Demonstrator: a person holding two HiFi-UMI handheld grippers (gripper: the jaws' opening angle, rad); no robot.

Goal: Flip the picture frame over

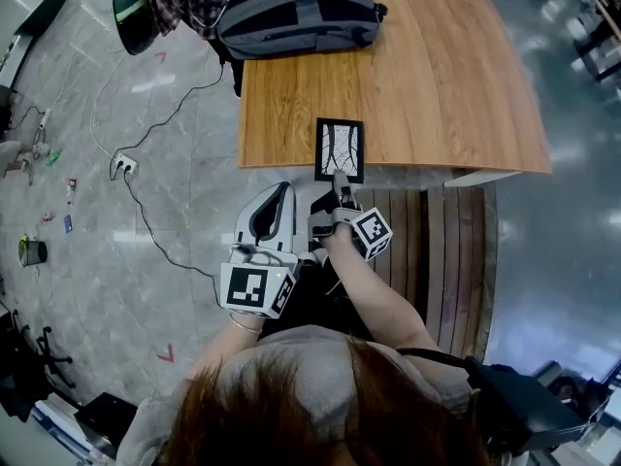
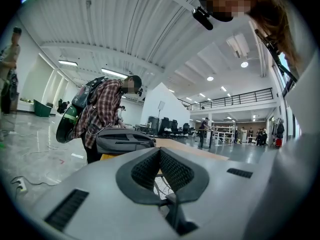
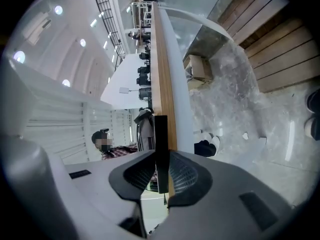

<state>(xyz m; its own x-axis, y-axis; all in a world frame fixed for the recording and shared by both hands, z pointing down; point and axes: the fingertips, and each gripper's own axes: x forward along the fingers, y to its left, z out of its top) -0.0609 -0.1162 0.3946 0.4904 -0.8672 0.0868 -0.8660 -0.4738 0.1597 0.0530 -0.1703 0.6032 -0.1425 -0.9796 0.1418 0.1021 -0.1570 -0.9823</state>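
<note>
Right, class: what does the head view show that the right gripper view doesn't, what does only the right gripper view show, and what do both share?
Only the head view: the picture frame's drawing, the left gripper, a power strip on the floor. Only the right gripper view: the frame's thin black edge pinched between its jaws. Both: the frame, the wooden table, the right gripper, the grey backpack.
</note>
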